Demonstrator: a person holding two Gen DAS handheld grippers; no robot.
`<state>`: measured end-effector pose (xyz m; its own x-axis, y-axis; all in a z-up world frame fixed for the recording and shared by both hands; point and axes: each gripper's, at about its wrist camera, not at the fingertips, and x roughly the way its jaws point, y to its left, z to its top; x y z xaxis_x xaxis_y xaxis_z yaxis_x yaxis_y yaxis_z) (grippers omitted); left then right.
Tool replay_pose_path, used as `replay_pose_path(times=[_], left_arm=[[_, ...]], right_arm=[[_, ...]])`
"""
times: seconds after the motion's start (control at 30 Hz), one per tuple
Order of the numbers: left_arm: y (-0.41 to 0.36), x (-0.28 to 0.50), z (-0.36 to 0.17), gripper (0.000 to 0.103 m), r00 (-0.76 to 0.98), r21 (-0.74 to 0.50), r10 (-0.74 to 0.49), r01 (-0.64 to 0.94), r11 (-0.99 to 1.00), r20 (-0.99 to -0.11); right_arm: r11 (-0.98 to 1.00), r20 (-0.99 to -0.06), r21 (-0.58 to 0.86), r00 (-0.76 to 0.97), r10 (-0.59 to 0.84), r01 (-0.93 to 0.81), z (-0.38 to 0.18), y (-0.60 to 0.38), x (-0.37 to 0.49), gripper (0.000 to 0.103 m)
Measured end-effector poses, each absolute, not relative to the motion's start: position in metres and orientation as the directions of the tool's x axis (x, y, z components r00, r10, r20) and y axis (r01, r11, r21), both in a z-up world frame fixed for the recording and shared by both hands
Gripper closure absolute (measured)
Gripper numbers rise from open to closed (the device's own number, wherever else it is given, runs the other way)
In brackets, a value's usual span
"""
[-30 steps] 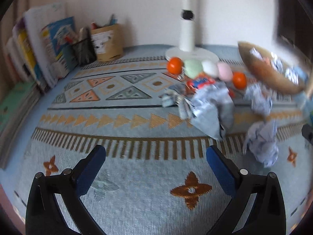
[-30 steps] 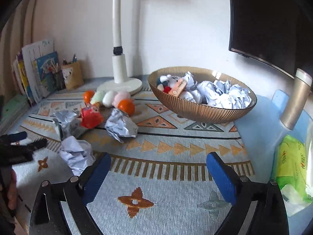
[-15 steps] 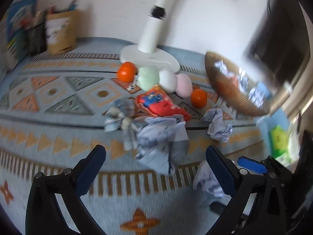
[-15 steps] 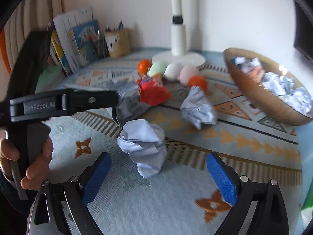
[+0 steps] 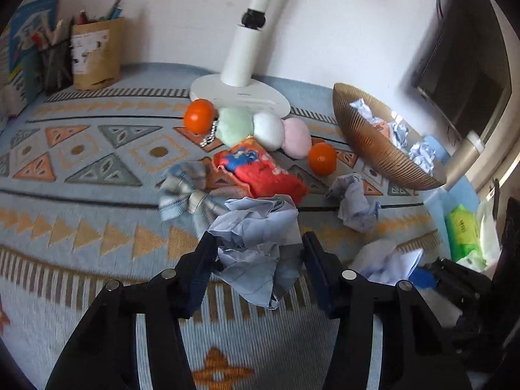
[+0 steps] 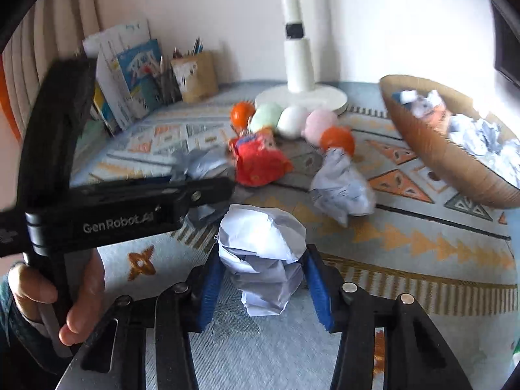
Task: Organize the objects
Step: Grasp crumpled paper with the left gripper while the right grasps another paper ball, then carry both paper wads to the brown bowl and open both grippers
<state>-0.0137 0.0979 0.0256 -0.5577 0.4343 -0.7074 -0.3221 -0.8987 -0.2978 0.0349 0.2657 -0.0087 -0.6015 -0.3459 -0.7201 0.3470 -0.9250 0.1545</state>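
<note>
A: Status on the claws?

B: I see the left gripper [image 5: 258,260] clenched on a crumpled pale-blue paper ball [image 5: 260,247]; jaws have just been closing, pads pressed into both sides of it. The ball sits low over the patterned woven mat [image 5: 97,227]. Whether it's lifted clear I can't tell.

A: Right side?

B: Same there. Right gripper [image 6: 261,281] grasping a crumpled white paper ball [image 6: 261,253], jaws just closed in, blue pads [image 6: 211,284] against both flanks. In the right wrist view the left gripper's black body crosses in from the left, a hand [image 6: 65,292] wrapped round its handle.

A: What's beyond them?

B: Next out: a third crumpled paper wad [image 5: 356,203], loose on the mat, apart from both claws. Just beside the left-held ball, a checked blue-grey cloth scrap [image 5: 185,188] and a red printed snack packet [image 5: 260,172]. Behind the packet, a row: orange ball [image 5: 199,119], pale green, white and pink soft rounds [image 5: 268,130], second orange ball [image 5: 321,158]. Right of that, a ribbed amber bowl [image 5: 373,149] already holding crumpled paper.

A: Far edge?

B: White lamp base [image 5: 240,96] behind the row. Brown paper pen holder [image 5: 96,53] at far left by the wall.
</note>
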Motion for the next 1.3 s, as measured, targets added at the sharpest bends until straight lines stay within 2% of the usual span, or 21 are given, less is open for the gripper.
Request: replay_pose_path(times=[0.2, 0.43, 0.63, 0.83, 1.0, 1.1, 1.2, 1.3], left_arm=[[0.083, 0.021, 0.029, 0.052, -0.601, -0.301, 0.419, -0.292, -0.908, -0.68], [0.097, 0.039, 0.029, 0.052, -0.652, -0.18, 0.328, -0.286, -0.941, -0.684], [0.118, 0.044, 0.027, 0.052, -0.658, -0.052, 0.278, -0.341, -0.939, -0.7], [0.121, 0.042, 0.027, 0.052, -0.654, -0.036, 0.258, -0.332, -0.943, -0.711], [0.147, 0.03, 0.056, 0.052, -0.626, -0.107, 0.366, -0.411, -0.905, -0.689], [0.18, 0.013, 0.094, 0.052, -0.638, -0.112, 0.426, -0.471, -0.875, -0.641], [0.215, -0.008, 0.13, 0.052, -0.645, -0.134, 0.481, -0.51, -0.85, -0.593], [0.25, -0.03, 0.146, 0.052, -0.643, -0.135, 0.532, -0.56, -0.817, -0.551]], right_arm=[[-0.969, -0.695, 0.102, -0.68, -0.232, 0.226, 0.002, 0.326, 0.057, 0.055], [-0.987, -0.709, 0.148, -0.69, -0.146, 0.057, 0.001, 0.4, 0.061, 0.054], [-0.99, -0.731, 0.13, -0.671, -0.127, 0.046, -0.004, 0.4, 0.053, 0.054], [-0.998, -0.753, 0.05, -0.655, -0.06, 0.033, -0.009, 0.39, 0.052, 0.054], [-0.989, -0.718, 0.146, -0.687, -0.114, 0.012, 0.002, 0.409, 0.055, 0.054], [-0.998, -0.707, 0.038, -0.707, 0.001, -0.04, 0.023, 0.415, 0.044, 0.054], [-0.996, -0.656, 0.08, -0.754, -0.027, -0.034, 0.06, 0.427, 0.035, 0.054], [-0.992, -0.597, 0.071, -0.801, 0.045, -0.109, 0.097, 0.446, 0.012, 0.054]])
